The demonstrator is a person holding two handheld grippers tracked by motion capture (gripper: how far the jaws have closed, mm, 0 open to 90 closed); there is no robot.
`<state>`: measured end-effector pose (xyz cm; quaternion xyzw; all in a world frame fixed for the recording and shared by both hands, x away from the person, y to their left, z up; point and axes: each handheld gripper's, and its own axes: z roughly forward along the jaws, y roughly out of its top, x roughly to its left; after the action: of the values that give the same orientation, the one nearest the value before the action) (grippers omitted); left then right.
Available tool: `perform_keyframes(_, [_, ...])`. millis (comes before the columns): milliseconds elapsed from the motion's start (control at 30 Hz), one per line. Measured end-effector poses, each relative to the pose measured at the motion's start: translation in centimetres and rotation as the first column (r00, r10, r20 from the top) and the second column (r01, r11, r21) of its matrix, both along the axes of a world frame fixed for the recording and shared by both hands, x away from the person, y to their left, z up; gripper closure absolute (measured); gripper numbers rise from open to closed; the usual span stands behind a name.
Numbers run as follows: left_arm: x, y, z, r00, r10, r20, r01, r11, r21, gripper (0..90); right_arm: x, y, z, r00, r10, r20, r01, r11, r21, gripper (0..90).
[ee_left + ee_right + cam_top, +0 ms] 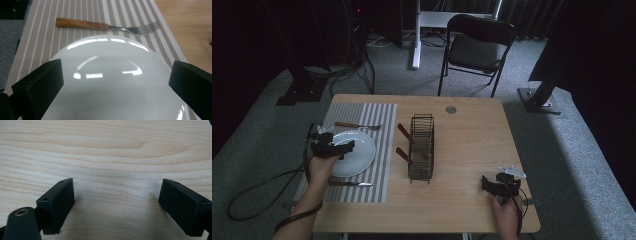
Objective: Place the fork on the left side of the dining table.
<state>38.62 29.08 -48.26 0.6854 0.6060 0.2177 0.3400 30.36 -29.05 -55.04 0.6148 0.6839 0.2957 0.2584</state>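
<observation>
A white plate [359, 155] lies on a striped placemat [384, 150] at the table's left. My left gripper [343, 149] hovers over the plate's left part, open, with nothing between its jaws. In the left gripper view the plate [112, 95] spreads below the left gripper [116, 67], and a wooden-handled fork [100, 25] lies beyond it on the placemat [82, 10]. The fork [357, 125] sits at the plate's far side and a knife [349, 184] at its near side. My right gripper [492, 184] rests open near the table's front right, over bare wood [112, 150]; nothing lies between the right gripper's [117, 195] jaws.
A black wire rack [422, 147] stands mid-table with two wooden-handled utensils [404, 134] sticking out of its left side. A round grommet [451, 109] sits near the far edge. A black chair [479, 45] stands beyond the table [472, 145]. Cables trail off the left edge.
</observation>
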Motion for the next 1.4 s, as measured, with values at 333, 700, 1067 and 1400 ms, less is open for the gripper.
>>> perform_keyframes(333, [-3.2, -0.3, -0.3, 0.9993, -0.034, 0.017, 0.034, 0.9991, -0.025, 0.0, 0.0, 0.0, 0.0, 1.0000, 0.000, 0.000, 0.000, 1.000, 0.000, 12.8])
perform_keyframes(700, [-7.1, -1.6, -1.0, 0.9955, -0.083, 0.046, 0.084, 0.9965, -0.005, 0.0, 0.0, 0.0, 0.0, 1.0000, 0.000, 0.000, 0.000, 1.000, -0.001, 12.9])
perform_keyframes(1067, [-10.3, -2.4, -2.8, 0.9921, -0.122, 0.030, 0.122, 0.9925, 0.012, 0.0, 0.0, 0.0, 0.0, 1.0000, 0.000, 0.000, 0.000, 1.000, 0.000, 12.9])
perform_keyframes(1400, [-12.5, -2.0, -3.7, 0.9939, -0.098, 0.049, 0.095, 0.9929, 0.071, 0.0, 0.0, 0.0, 0.0, 1.0000, -0.001, -0.001, 0.001, 1.000, 0.001, 12.8])
